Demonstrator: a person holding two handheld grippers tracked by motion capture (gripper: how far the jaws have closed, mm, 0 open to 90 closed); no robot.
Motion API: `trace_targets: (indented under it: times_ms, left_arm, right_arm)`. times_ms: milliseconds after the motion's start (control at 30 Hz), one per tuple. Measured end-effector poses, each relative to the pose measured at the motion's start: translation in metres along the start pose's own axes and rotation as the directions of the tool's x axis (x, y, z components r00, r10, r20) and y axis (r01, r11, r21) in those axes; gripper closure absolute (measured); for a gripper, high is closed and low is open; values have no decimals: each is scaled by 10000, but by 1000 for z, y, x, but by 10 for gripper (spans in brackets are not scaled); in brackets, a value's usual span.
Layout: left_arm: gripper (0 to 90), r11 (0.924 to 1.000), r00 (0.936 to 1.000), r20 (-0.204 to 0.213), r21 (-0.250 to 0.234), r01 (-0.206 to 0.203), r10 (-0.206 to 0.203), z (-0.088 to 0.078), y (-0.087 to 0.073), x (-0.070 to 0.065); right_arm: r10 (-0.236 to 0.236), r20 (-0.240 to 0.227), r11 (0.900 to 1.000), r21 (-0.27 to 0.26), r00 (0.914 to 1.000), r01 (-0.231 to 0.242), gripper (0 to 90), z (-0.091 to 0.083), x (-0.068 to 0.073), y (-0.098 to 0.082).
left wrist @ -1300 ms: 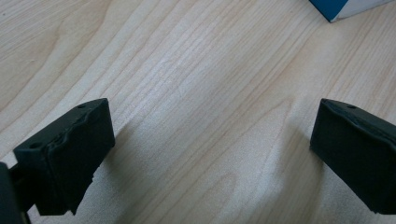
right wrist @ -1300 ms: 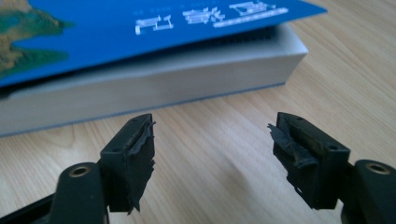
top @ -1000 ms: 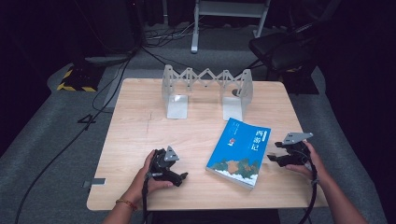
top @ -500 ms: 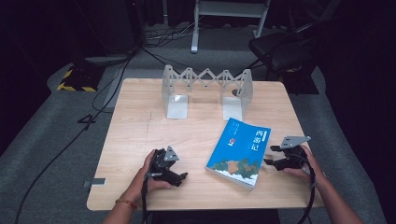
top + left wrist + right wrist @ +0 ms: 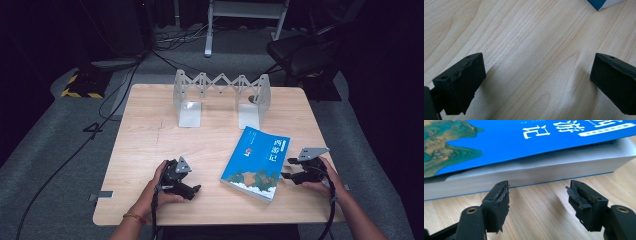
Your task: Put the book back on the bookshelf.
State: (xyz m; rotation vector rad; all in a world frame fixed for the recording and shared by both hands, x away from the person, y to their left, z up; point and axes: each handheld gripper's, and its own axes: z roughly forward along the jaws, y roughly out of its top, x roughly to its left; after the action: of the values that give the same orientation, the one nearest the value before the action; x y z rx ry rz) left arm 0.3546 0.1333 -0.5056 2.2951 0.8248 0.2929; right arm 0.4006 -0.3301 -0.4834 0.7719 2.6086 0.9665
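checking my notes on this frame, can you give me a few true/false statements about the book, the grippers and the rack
1. The blue book lies flat on the table. True.
2. The right gripper is clamped on the book's page edge. False: its jaws stand open just short of the page edge, with only bare wood between them.
3. The left gripper is open with only table between its jaws. True.
4. The book stands upright in the metal folding rack. False: the rack sits at the far side of the table and the book lies apart from it, nearer the person.
5. The right gripper sits to the right of the book in the high view. True.
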Motion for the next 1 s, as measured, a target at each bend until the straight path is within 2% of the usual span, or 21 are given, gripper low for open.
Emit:
trace_targets:
  times_ms: [67,133,367,467,633,733,1000]
  left_arm:
    - [6,10000,10000,3,0,0,0,0,0,0]
    - [6,10000,10000,0,2,-4,4,0,0,0]
    - [6,10000,10000,1,0,6,-6,0,0,0]
    - [6,10000,10000,-5,1,21,-21,0,0,0]
    - [6,10000,10000,4,1,21,-21,0,0,0]
    - [6,10000,10000,2,3,18,-18,0,0,0]
    - [6,10000,10000,0,1,18,-18,0,0,0]
  right_arm:
    - [165,-254,9998,-83,9995,-168,332,1,0,-1]
    - [40,-177,9998,171,9998,-37,326,4,2,-1]
    - [211,-214,9996,-162,9995,-215,321,1,2,0]
    - [63,-21,9999,-150,10000,-63,322,0,3,2]
    - [72,-27,9997,-223,10000,-73,327,-1,3,2]
    - [-14,-104,10000,44,9999,15,350,2,4,2]
    - [-55,-539,9996,272,9985,70,340,4,6,2]
